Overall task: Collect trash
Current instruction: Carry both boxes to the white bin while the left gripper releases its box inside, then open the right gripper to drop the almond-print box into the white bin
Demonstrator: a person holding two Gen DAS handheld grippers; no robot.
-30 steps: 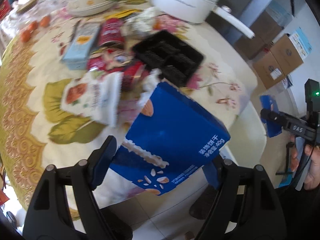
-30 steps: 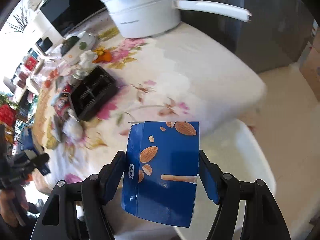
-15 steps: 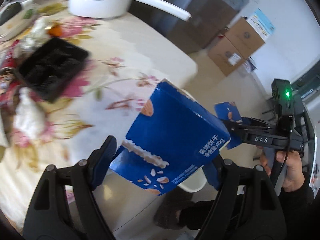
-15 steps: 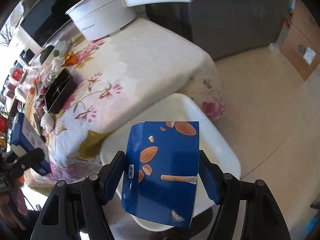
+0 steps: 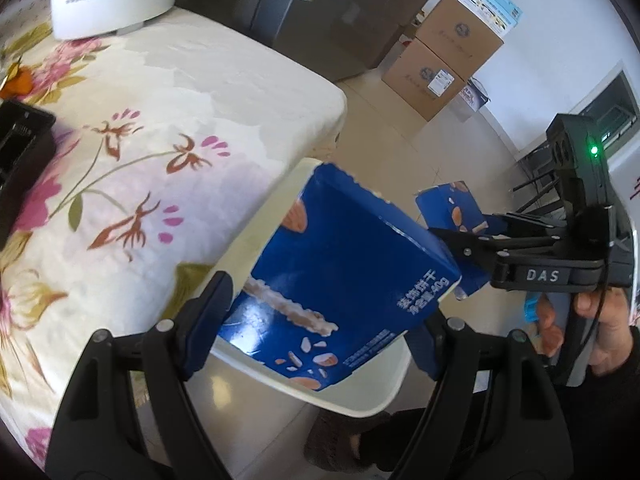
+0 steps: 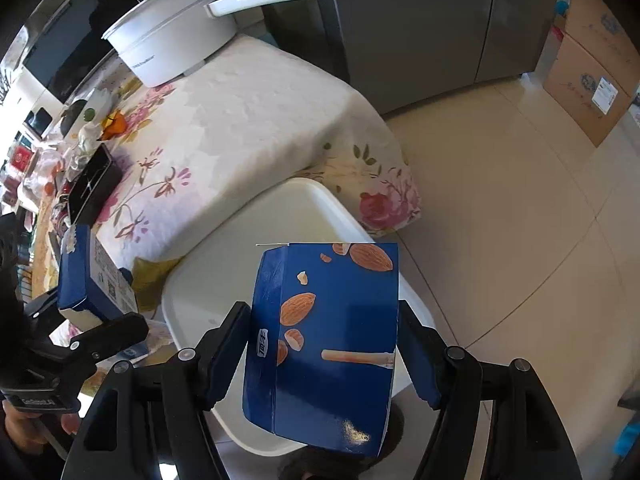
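My left gripper point(image 5: 316, 320) is shut on a torn blue almond-biscuit box point(image 5: 340, 280), held over a white bin point(image 5: 352, 396) beside the table. My right gripper point(image 6: 324, 360) is shut on a second blue almond-biscuit box point(image 6: 332, 344), held above the same white bin point(image 6: 224, 264). Each gripper shows in the other's view: the right gripper point(image 5: 452, 240) with its box point(image 5: 452, 212) at the right, the left gripper point(image 6: 108, 320) with its box point(image 6: 88, 272) at the left.
A table with a floral cloth point(image 5: 160, 120) carries a white pot with a long handle point(image 6: 176, 48), a black plastic tray point(image 6: 92, 188) and more wrappers at its far end. Cardboard boxes point(image 5: 444, 52) stand on the tiled floor by a grey cabinet point(image 6: 420, 20).
Both grippers have swung away from the cluttered tabletop to the table's edge, carrying their blue boxes over the white bin. Both stay shut.
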